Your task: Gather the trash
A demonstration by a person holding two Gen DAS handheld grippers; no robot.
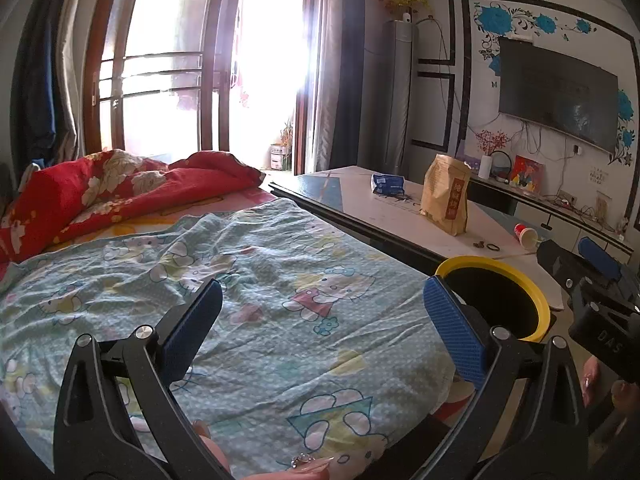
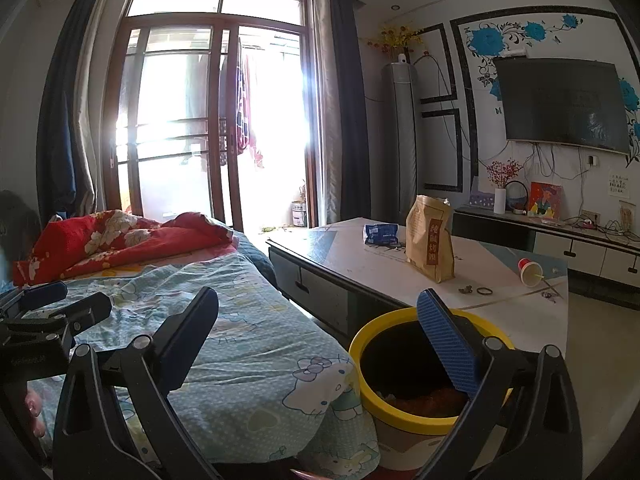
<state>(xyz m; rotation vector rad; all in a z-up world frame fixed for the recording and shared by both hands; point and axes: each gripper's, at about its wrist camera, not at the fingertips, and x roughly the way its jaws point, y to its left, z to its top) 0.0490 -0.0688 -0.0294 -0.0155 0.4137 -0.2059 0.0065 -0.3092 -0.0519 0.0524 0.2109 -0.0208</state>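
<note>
Looking along the left gripper, its blue-padded jaws are spread wide with nothing between them, above a pale blue cartoon-cat sheet on a bed. At the bed's right edge stands a yellow-rimmed bin, mouth up. On the low table beyond, a red paper cup lies on its side, long axis roughly level, mouth toward the camera's lower right. A brown paper bag stands upright with a red label of vertical Chinese characters too small to read; a blue packet lies flat behind it. "DAS" shows on the right gripper at the frame's edge.

From the right wrist view, the right gripper is likewise released and empty, its right pad over the bin, which holds brownish scraps. The cup lies near the table's right end, mouth lower right, well apart from the bag and packet.
</note>
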